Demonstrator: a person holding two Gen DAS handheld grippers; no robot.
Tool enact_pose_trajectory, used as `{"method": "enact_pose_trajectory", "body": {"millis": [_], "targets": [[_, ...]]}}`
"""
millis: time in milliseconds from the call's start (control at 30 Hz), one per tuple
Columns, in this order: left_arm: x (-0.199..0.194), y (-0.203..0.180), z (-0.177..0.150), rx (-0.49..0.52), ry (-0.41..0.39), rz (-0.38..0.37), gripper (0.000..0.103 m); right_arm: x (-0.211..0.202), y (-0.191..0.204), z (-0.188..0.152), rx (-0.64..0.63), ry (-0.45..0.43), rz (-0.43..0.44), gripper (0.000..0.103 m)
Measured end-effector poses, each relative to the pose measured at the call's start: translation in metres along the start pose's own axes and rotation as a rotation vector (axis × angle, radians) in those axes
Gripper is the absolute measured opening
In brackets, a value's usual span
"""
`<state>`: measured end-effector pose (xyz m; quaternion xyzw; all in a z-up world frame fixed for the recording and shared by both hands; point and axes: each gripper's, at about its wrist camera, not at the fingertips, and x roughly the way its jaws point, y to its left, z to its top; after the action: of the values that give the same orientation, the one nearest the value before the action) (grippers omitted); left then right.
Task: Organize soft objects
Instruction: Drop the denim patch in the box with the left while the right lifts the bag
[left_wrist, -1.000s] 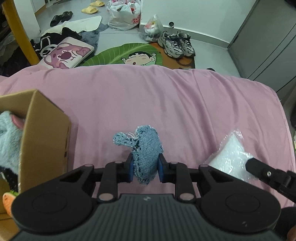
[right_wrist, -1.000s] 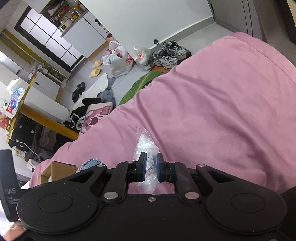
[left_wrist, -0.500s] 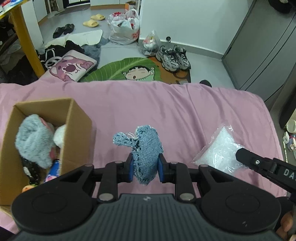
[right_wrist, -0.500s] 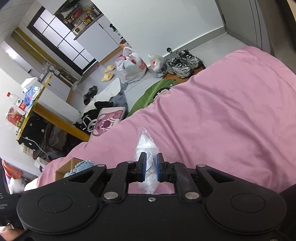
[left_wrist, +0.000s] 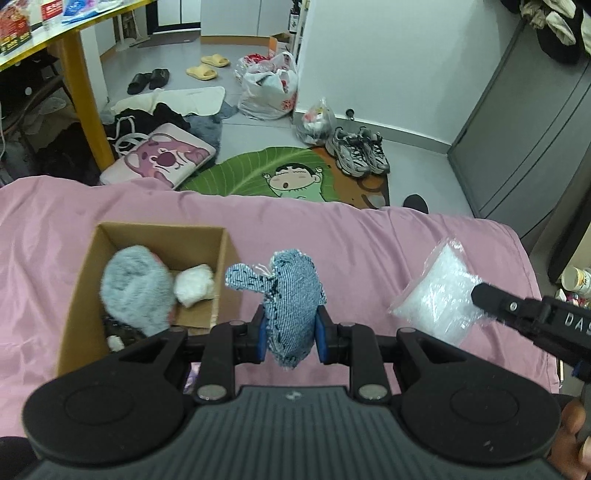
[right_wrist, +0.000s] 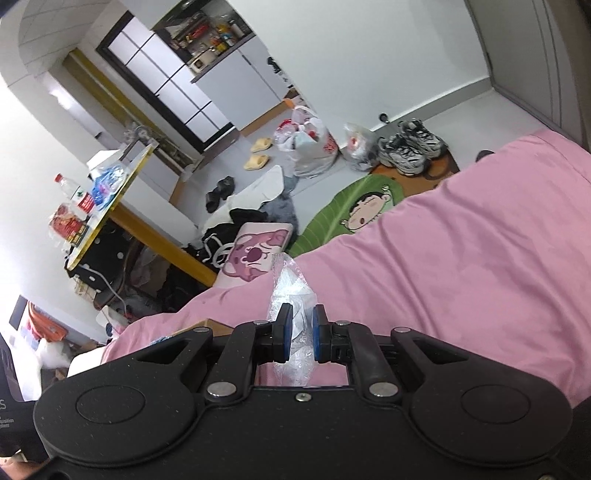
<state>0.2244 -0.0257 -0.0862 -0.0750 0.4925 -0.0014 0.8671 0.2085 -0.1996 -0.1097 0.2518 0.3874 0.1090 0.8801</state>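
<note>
Both claws loaded above pink bedding (left_wrist: 369, 236)

Left gripper (left_wrist: 290, 334) clamping denim pouch (left_wrist: 291, 295), cardboard box (left_wrist: 147, 280) just left; right gripper (right_wrist: 298, 338) pinching clear plastic bag (right_wrist: 291, 295).

Both grippers have risen above the pink bed (left_wrist: 369, 240) since a second ago. From the left gripper (left_wrist: 290, 334), the cardboard box (left_wrist: 74, 295) at the left, earlier cut off at the frame edge, now shows its whole opening, with the grey plush (left_wrist: 136, 291) and a white ball (left_wrist: 194, 284) inside. The bag (left_wrist: 436, 299) in the right gripper (right_wrist: 298, 332) now hangs clear of the sheet. More floor shows beyond the bed's far edge.
</note>
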Motion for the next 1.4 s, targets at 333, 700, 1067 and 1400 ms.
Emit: {"method": "enact_pose_trajectory", "body": {"millis": [333,700,1067,1400], "targets": [[-0.025,0.049,-0.003,-0.083,-0.057,0.025,0.024,0.006,0.031,-0.003,-0.05,0.021,0.036,0.011],[-0.021,0.087,-0.014,-0.134,-0.017,0.024,0.024,0.008,0.068,-0.011,-0.104,0.024,0.054,0.011],[-0.011,0.105,-0.035,-0.157,0.054,-0.035,0.024,0.016,0.106,-0.024,-0.15,0.041,0.065,0.011],[-0.005,0.108,-0.049,-0.162,0.108,-0.09,0.037,0.023,0.131,-0.034,-0.193,0.049,0.056,0.011]]}}
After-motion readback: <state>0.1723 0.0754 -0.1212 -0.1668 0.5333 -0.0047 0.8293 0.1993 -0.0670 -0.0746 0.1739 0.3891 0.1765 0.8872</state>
